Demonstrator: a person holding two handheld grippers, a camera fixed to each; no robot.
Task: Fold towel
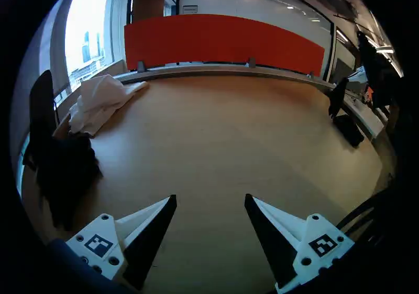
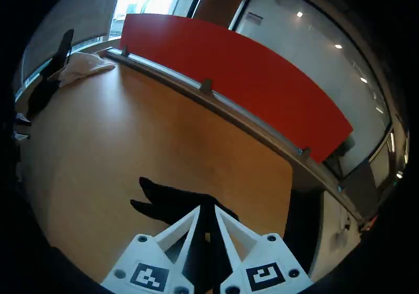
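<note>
Wide wooden desk (image 1: 220, 137) runs to a red partition (image 1: 220, 43); a white cloth (image 1: 99, 103) lies heaped at its far left corner. The dark towel (image 2: 162, 202) spreads forward and left from the right gripper (image 2: 208, 208), whose jaws are almost together, pinching its edge (as it seems). The left gripper (image 1: 209, 197) stands wide apart over bare wood, holding nothing.

The towel (image 2: 162, 200) lies near on the table (image 2: 105, 137), cloth pile (image 2: 81, 64) far left
</note>
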